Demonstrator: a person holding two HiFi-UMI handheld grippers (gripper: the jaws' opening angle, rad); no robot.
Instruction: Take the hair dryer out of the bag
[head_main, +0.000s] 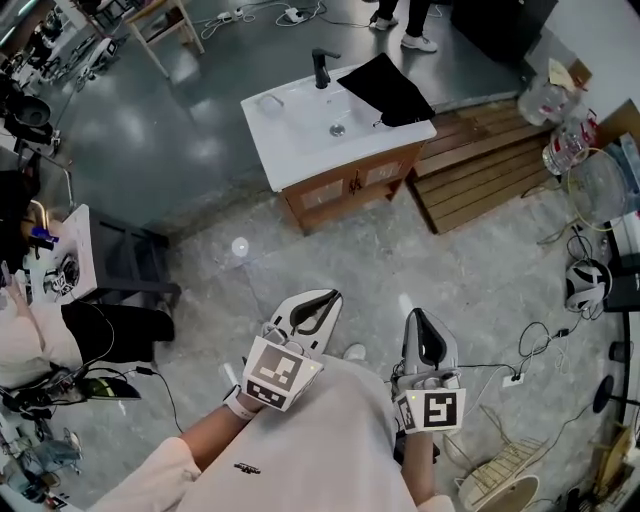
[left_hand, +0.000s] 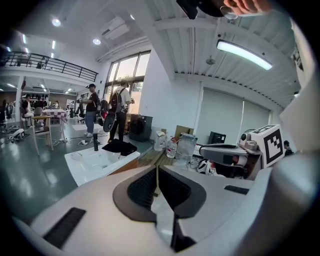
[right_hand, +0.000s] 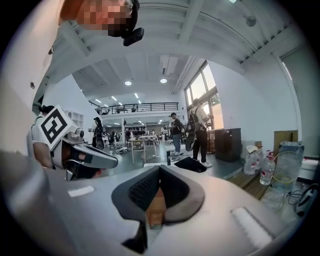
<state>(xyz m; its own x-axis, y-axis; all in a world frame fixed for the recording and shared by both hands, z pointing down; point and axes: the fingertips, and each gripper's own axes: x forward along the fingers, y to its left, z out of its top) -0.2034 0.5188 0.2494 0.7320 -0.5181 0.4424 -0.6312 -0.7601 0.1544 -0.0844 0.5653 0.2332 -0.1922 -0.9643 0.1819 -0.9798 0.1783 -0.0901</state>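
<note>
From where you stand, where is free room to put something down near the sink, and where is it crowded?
The white sink top is bare left of the black bag, in front of the faucet. The wooden pallet beside the cabinet is bare too. Crowded: the floor at the right, with cables and bottles.

a white rectangular washbasin (head_main: 300, 135) with a black tap (head_main: 321, 68) sat on a low wooden cabinet (head_main: 350, 185), just beside a slatted brown wooden pallet (head_main: 480, 170), with clear plastic water bottles (head_main: 545, 100) near the pallet's far corner.
</note>
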